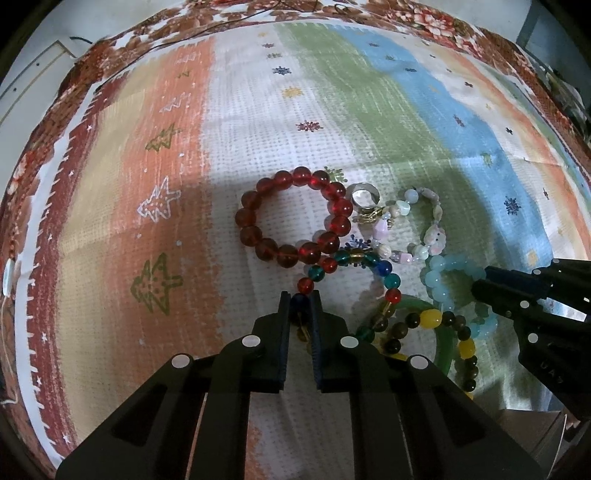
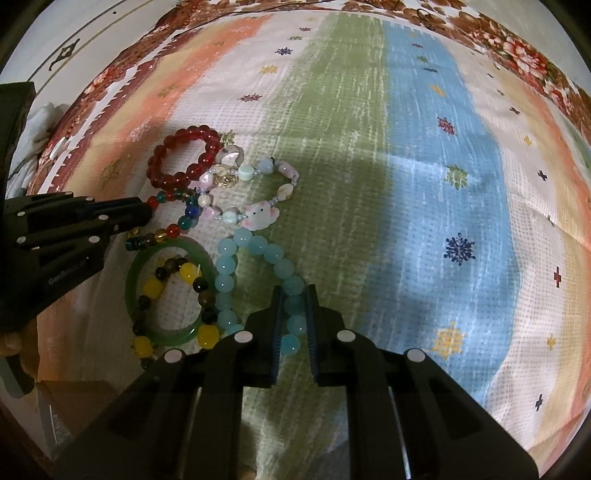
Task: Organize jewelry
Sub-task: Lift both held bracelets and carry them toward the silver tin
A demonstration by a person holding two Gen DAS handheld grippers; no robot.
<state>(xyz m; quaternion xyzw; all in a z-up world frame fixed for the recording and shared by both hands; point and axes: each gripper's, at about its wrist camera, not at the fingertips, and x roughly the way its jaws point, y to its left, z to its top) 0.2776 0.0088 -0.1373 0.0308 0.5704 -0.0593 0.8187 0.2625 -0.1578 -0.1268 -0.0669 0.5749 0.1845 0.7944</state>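
A striped cloth [image 2: 369,155] printed with snowflakes and little trees covers the surface, over a brown floral spread [image 1: 424,14], with pale wall at the corners. The left gripper [image 1: 300,299] is clamped on the multicoloured bead bracelet [image 1: 384,267], beside the red bead bracelet [image 1: 291,216]. The right gripper [image 2: 293,295] is clamped on the pale blue bead bracelet [image 2: 255,247], next to the green bangle [image 2: 170,295].

A striped cloth [image 1: 258,110] in orange, white, green and blue bands, printed with small snowflakes and trees, fills both views. A brown floral border [image 2: 498,40] runs along its top edge. A pale wall [image 1: 33,74] shows at upper left.
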